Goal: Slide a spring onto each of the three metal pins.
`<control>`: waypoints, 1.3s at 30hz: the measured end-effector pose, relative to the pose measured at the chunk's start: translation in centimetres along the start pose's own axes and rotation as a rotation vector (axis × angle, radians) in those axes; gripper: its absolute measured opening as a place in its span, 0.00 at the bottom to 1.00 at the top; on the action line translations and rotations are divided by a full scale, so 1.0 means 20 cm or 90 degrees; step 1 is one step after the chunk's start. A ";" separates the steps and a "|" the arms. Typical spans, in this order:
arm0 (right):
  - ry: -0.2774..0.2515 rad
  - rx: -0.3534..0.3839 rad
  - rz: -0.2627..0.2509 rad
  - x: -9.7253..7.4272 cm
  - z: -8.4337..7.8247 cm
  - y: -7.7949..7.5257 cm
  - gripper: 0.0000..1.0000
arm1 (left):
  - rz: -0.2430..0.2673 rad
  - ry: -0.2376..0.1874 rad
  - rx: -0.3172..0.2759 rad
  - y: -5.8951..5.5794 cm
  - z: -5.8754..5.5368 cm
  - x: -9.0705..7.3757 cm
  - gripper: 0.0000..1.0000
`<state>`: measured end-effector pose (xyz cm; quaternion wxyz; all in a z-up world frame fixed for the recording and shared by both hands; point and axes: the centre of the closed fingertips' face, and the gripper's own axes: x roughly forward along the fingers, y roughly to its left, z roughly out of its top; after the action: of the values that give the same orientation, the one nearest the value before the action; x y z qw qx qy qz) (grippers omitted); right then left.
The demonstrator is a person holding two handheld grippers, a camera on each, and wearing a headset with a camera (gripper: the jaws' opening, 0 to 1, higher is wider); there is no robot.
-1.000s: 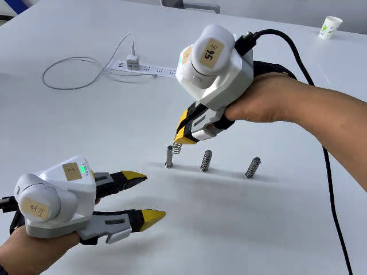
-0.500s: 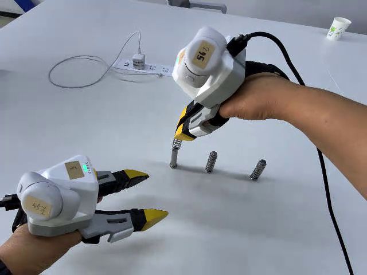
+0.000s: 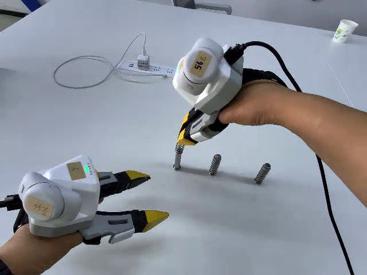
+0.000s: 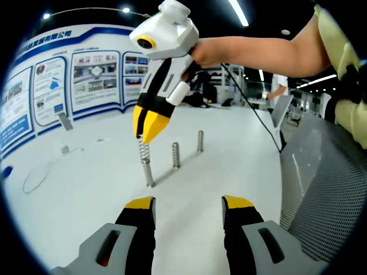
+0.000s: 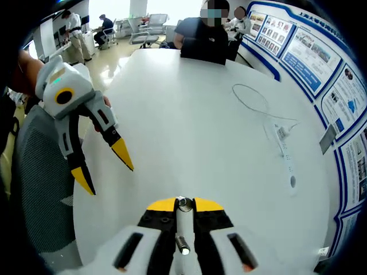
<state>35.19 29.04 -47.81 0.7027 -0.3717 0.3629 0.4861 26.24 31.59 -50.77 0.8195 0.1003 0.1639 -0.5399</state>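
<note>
Where white table spreads (poster wall behind), right claw pinching spring

Head view: above the near edge of the bench, facing forward and down, at middle range. Left gripper view: low over the bench top, facing the three pins side-on. Right gripper view: close above the end pin, facing steeply down. All three views share that pin.

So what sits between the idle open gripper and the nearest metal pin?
Nothing: the left gripper view shows bare white tabletop from the left gripper to that thin metal pin.
</note>
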 end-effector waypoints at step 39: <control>0.032 0.000 0.015 0.24 -0.09 0.06 0.12 | 0.007 0.004 -0.008 0.02 -0.02 -0.01 0.47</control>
<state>34.98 29.75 -52.94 0.6875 -0.3794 0.3849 0.4850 26.45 32.06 -51.17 0.8226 0.0979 0.1692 -0.5340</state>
